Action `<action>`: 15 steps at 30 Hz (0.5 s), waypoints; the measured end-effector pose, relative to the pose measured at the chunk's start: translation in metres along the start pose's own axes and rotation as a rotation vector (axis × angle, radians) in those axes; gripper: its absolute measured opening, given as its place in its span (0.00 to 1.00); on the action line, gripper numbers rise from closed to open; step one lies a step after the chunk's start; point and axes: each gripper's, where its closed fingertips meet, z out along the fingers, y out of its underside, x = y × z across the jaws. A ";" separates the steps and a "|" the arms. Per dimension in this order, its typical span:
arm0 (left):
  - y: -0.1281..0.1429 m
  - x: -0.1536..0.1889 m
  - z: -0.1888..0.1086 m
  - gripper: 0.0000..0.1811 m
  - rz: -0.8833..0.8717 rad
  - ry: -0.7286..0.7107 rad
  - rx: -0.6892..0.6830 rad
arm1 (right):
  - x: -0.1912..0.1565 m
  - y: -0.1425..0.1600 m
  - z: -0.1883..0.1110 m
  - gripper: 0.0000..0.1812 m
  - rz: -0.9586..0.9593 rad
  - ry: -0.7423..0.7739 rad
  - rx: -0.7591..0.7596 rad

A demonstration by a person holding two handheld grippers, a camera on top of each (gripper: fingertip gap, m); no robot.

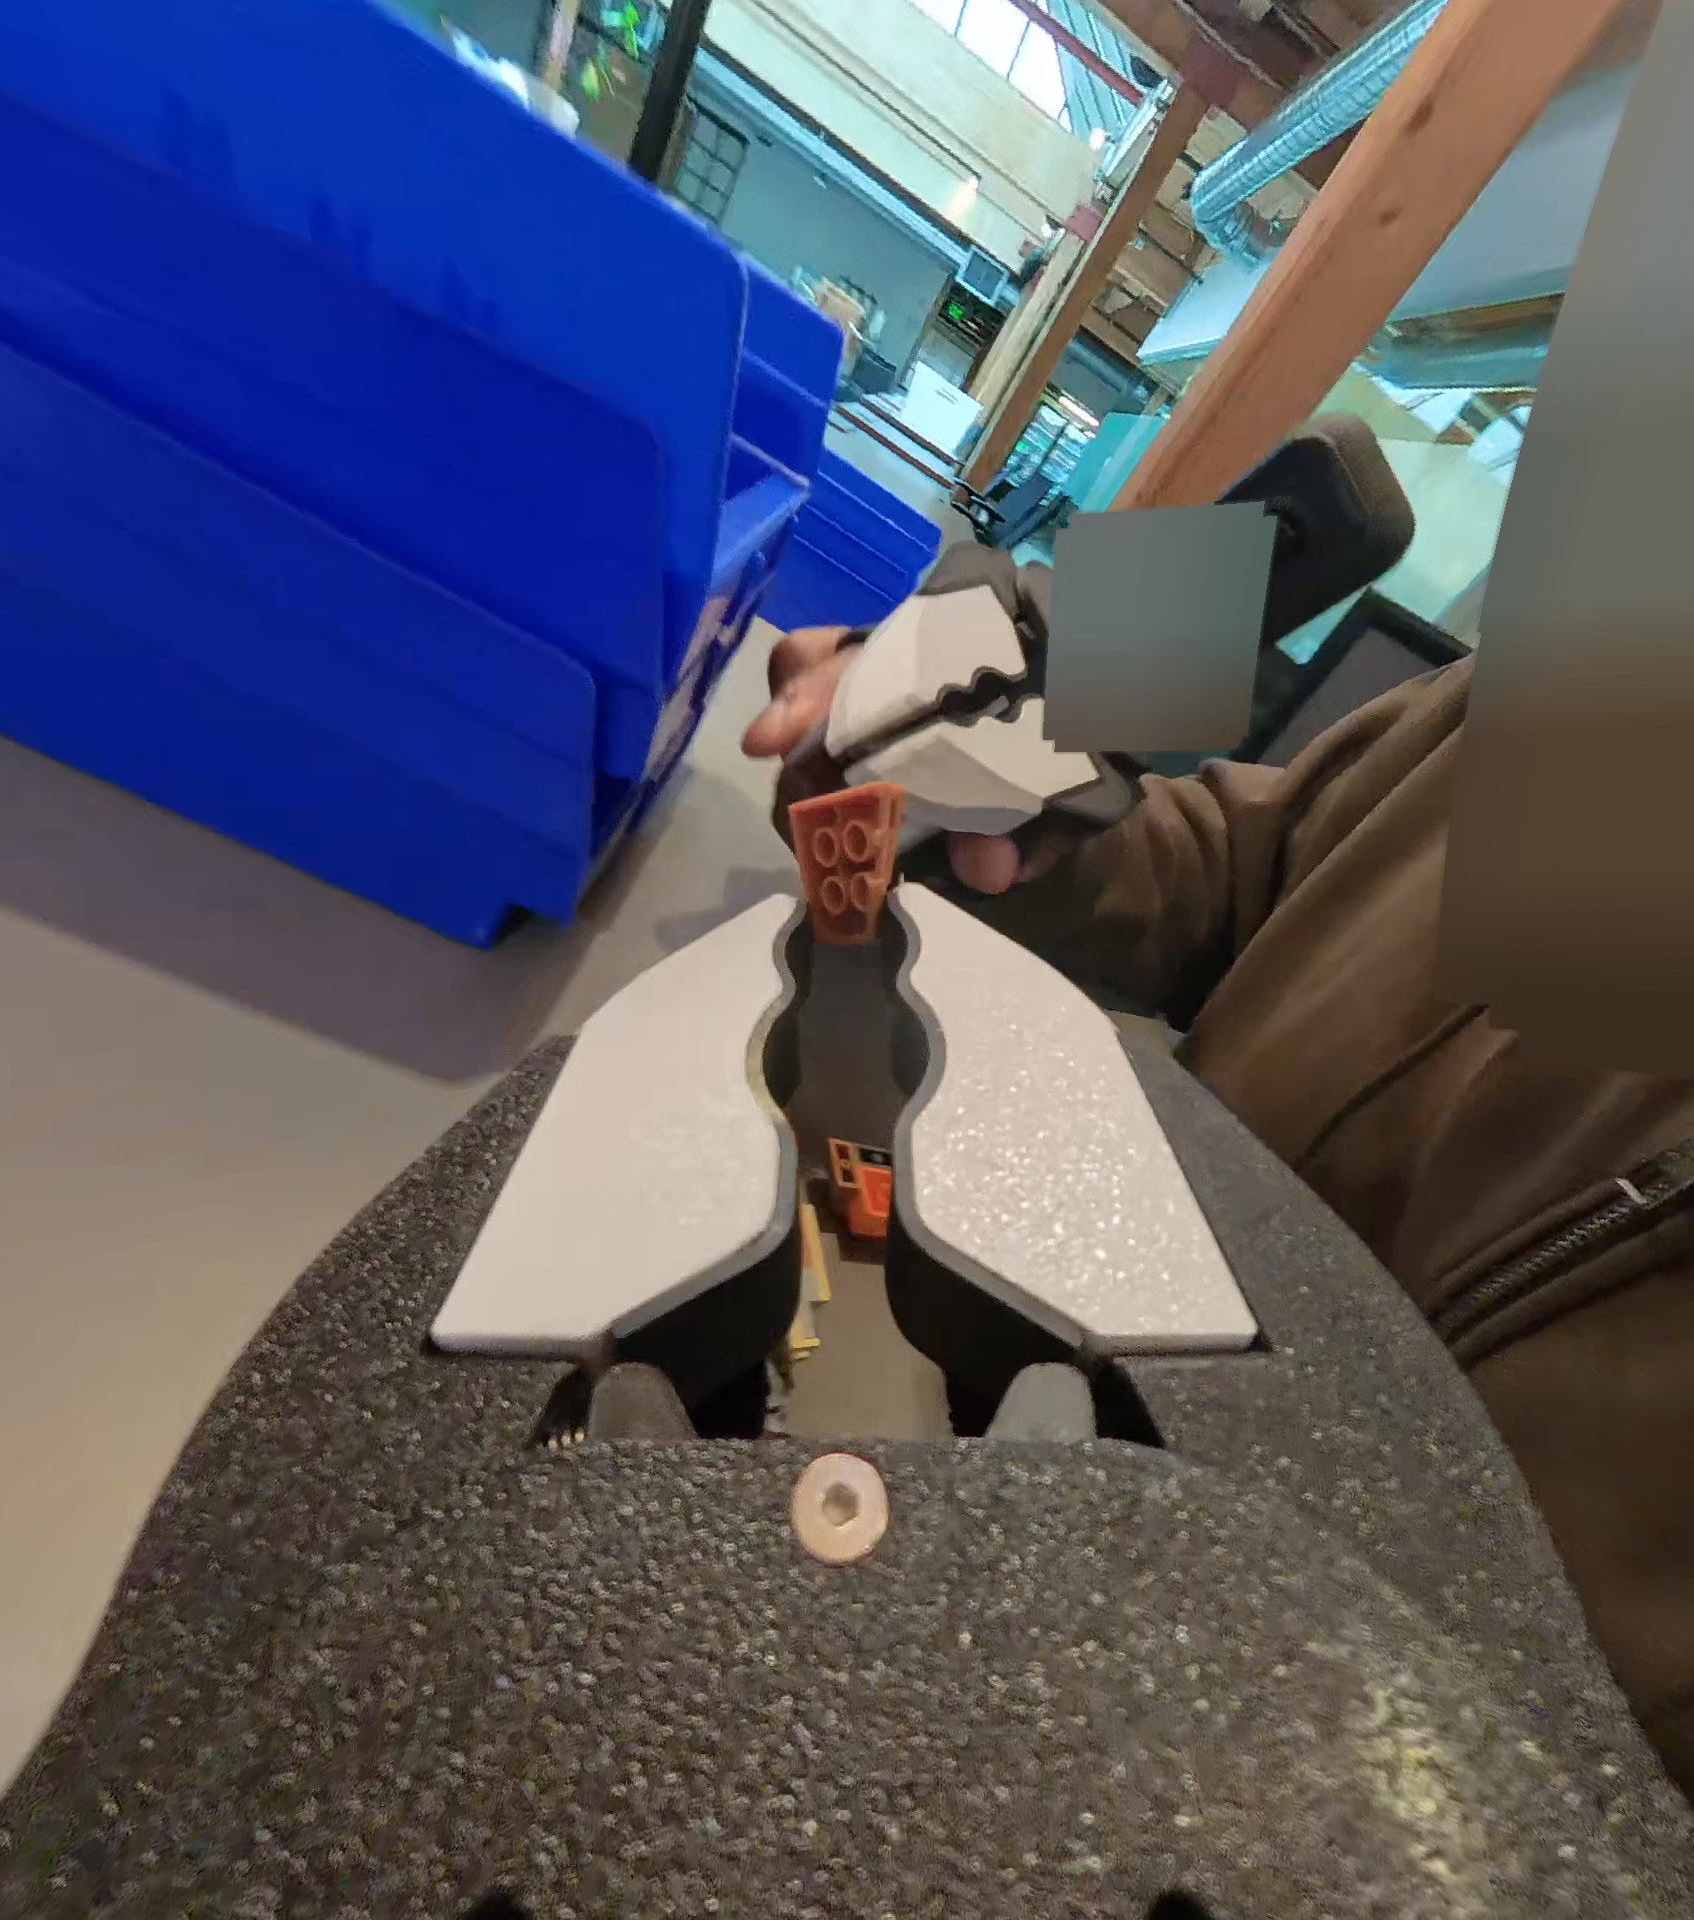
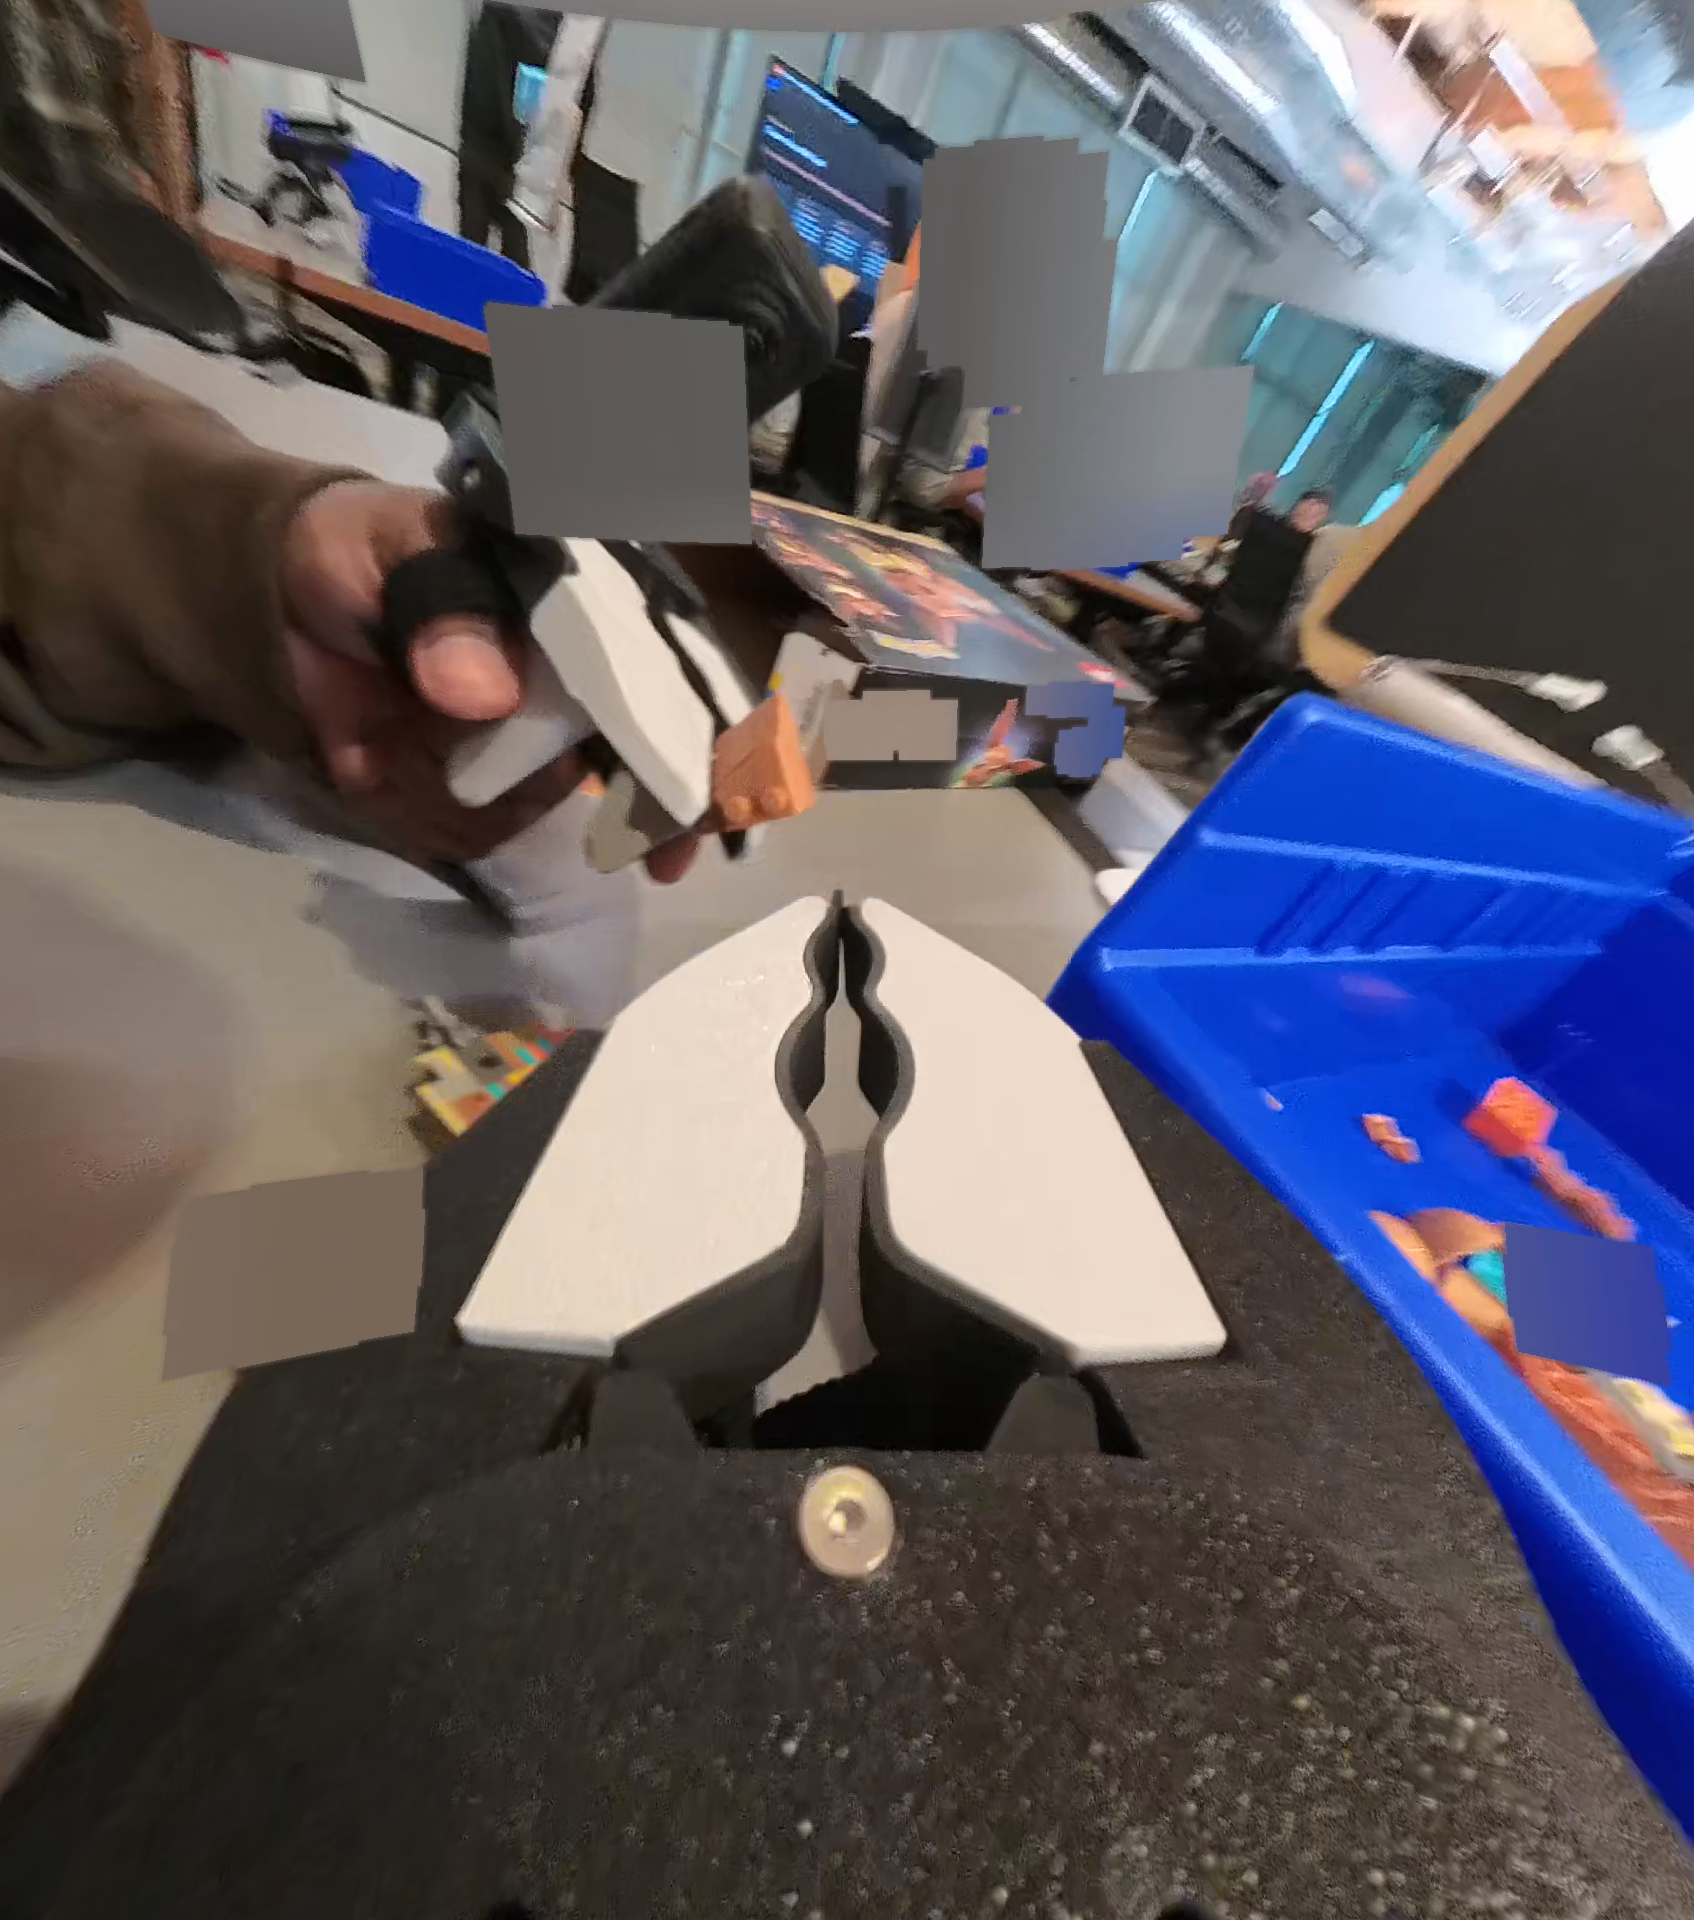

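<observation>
My left gripper [image 1: 845,914] is shut on an orange studded wedge plate [image 1: 845,868], which stands up out of the fingertips above the grey table [image 1: 147,1039]. The right wrist view shows the same gripper [image 2: 718,800] held by a hand, with the orange plate [image 2: 755,774] clamped at its tips. My right gripper [image 2: 841,914] is shut, its pads meeting with nothing between them. It also shows in the left wrist view [image 1: 936,717], just behind and above the orange plate.
Stacked blue bins [image 1: 303,468] stand at the left. A blue bin [image 2: 1445,1039] with several orange and yellow bricks is at the right. A small multicoloured brick build [image 2: 479,1070] lies on the table. A printed box [image 2: 926,592] lies beyond. A brown sleeve [image 1: 1445,1039] is at the right.
</observation>
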 end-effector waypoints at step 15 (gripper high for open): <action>0.020 -0.005 0.013 0.07 0.053 -0.123 -0.129 | -0.026 0.016 0.012 0.13 -0.729 0.154 -0.108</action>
